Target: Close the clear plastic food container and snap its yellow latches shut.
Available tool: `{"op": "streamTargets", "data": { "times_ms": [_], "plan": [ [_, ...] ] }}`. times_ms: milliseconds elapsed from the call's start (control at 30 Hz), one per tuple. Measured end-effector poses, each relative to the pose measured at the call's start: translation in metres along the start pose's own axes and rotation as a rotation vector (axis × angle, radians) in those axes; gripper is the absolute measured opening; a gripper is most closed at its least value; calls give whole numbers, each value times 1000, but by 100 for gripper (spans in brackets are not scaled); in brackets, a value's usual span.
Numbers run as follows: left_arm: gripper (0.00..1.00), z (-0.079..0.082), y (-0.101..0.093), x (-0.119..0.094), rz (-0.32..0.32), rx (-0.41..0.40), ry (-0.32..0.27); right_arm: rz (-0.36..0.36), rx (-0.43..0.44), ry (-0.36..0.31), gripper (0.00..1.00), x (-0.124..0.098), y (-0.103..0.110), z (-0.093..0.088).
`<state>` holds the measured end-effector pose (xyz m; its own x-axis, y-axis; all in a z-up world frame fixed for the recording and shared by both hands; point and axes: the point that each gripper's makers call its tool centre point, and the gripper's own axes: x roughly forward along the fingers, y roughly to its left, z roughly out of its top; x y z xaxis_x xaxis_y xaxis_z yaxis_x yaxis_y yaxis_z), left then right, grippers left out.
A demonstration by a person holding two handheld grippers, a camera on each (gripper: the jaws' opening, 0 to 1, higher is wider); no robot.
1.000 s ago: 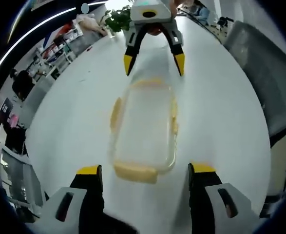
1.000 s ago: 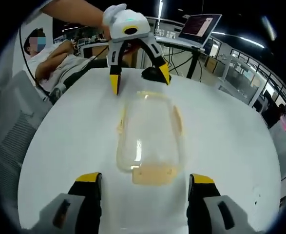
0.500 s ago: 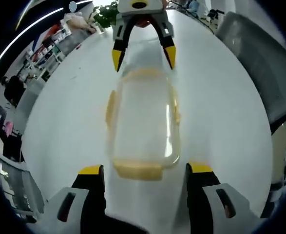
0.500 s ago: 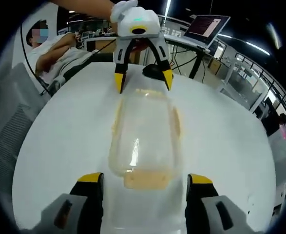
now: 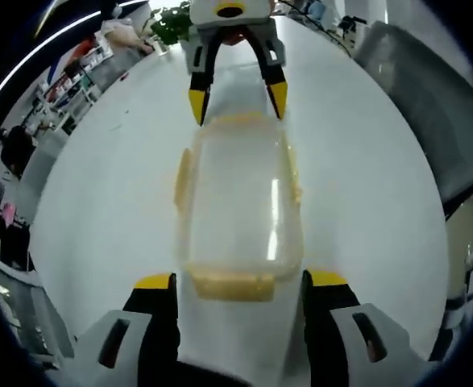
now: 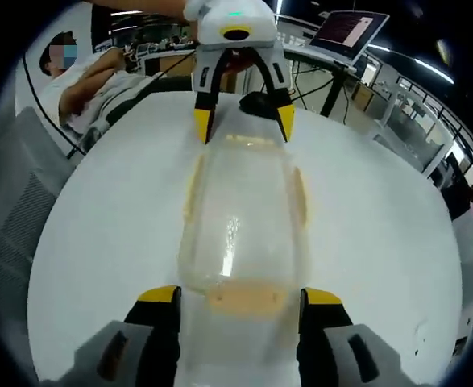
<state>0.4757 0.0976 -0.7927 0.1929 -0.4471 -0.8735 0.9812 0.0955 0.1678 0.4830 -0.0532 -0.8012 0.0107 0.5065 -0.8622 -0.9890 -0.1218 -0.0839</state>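
Left tongs (image 5: 236, 282) and right tongs (image 6: 238, 297) spread, bracketing container (image 5: 238, 201) ends; contact unclear.

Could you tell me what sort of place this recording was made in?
Most likely an open-plan office or lab. The container sits on a large white table, with a laptop on a stand behind it, a grey office chair alongside, and desks beyond.

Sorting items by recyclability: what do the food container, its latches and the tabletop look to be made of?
Container: clear, glossy plastic by the look; the table shows through and a light streak glints on it.
Latches: opaque yellow plastic, apparently matte.
Table: smooth white top, faint sheen; material unclear, perhaps laminate.
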Motion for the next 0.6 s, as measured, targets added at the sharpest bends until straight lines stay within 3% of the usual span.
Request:
{"op": "streamTargets", "data": {
  "times_ms": [67, 167, 600],
  "plan": [
    [60, 0, 0, 1, -14, -9, 0, 22, 11, 6, 55, 1, 2, -1],
    [58, -1, -1, 2, -31, -13, -1, 51, 9, 21, 43, -1, 7, -3],
    [55, 1, -2, 1, -45, -2, -3, 66, 28, 17, 38, 0, 9, -3]
  ]
}}
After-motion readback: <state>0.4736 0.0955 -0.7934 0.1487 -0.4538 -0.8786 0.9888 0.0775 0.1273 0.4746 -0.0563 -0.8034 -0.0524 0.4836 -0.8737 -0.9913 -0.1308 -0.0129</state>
